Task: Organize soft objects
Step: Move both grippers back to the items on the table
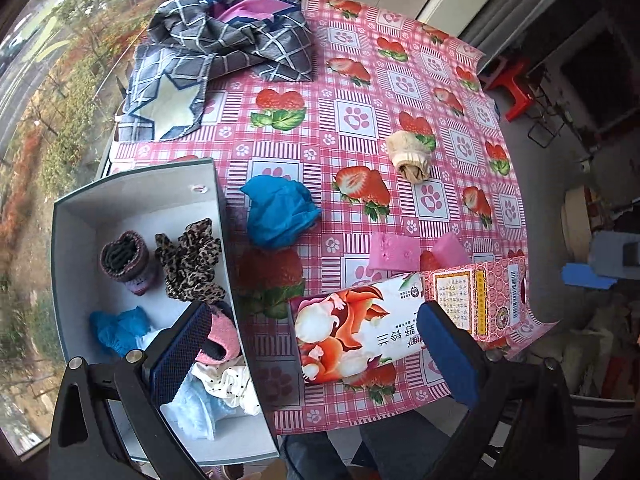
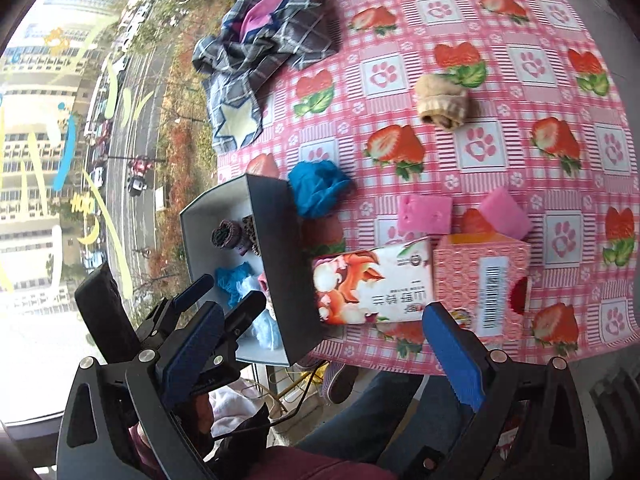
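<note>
Both grippers hang at the near edge of the table (image 1: 400, 92), and neither has anything in its grasp. The left gripper (image 1: 316, 344) is spread wide, its left pad over the open grey box (image 1: 132, 184) and its right pad over the tissue pack (image 1: 352, 328) lying beside that box. The right gripper (image 2: 332, 344) is spread wide too, with nothing between its blue pads; the left gripper (image 2: 224, 300) shows in its view, down by the box's near corner.

Inside the box sit a rolled dark sock (image 1: 124, 260), a leopard-print scrunchie (image 1: 188, 264), a blue crumpled piece (image 1: 116, 328), a pink fuzzy item (image 1: 220, 332), a white dotted cloth (image 1: 228, 384) and something pale blue (image 1: 196, 412).

Out on the strawberry tablecloth, a blue crumpled bundle (image 1: 280, 212) lies just beside the box's wall. A beige rolled sock (image 1: 412, 152) rests well apart, toward the middle. Two pink sponges (image 1: 394, 252) lie just behind the tissue pack and a pink carton (image 1: 476, 300). A grey checked cloth (image 1: 224, 52) is heaped at the far left corner.
</note>
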The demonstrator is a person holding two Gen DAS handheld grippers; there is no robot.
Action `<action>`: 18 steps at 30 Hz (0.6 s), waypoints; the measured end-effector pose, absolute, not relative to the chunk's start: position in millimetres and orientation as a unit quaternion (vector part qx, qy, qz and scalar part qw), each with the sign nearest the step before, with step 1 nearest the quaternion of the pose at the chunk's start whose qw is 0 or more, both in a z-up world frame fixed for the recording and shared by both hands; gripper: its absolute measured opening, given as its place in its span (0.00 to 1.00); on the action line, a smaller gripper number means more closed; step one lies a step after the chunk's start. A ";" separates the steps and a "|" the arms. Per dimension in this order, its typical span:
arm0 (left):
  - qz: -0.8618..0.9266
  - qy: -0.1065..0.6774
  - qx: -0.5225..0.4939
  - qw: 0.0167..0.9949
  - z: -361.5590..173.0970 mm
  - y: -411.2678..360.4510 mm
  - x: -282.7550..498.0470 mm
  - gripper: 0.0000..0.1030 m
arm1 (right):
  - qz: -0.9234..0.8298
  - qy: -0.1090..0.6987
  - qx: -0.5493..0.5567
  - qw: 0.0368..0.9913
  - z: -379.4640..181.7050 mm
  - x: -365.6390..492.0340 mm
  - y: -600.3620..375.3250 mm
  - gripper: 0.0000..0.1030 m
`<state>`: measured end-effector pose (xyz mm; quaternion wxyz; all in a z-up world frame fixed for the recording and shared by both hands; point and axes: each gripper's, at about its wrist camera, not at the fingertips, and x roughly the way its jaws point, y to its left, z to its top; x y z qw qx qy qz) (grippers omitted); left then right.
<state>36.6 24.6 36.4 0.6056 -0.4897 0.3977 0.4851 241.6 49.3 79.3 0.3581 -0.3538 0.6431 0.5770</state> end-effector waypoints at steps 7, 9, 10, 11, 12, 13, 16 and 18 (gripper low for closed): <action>0.480 0.451 -0.466 0.590 13.4 61.2 70.8 1.00 | 0.537 0.655 -0.337 0.411 69.5 314.5 66.7 0.97; 0.483 0.464 -0.464 0.580 3.0 73.1 76.2 1.00 | 0.524 0.658 -0.345 0.416 56.0 327.9 73.9 0.97; 0.484 0.472 -0.462 0.574 -2.9 79.5 78.5 1.00 | 0.518 0.661 -0.349 0.416 47.5 333.6 77.8 0.97; 0.487 0.481 -0.459 0.566 -9.1 85.2 80.2 1.00 | 0.512 0.663 -0.354 0.416 38.1 339.9 81.1 0.97; 0.492 0.492 -0.454 0.556 -15.9 91.3 82.3 1.00 | 0.506 0.664 -0.362 0.414 28.3 344.3 84.4 0.97; 0.496 0.503 -0.447 0.548 -22.7 97.0 84.4 1.00 | 0.499 0.665 -0.374 0.412 16.9 347.1 89.6 0.97; 0.499 0.536 -0.430 0.529 -43.1 110.8 92.1 1.00 | 0.483 0.670 -0.400 0.398 -17.9 352.2 102.2 0.97; 0.500 0.551 -0.423 0.518 -55.5 119.2 95.9 1.00 | 0.470 0.677 -0.417 0.383 -42.0 353.1 108.6 0.97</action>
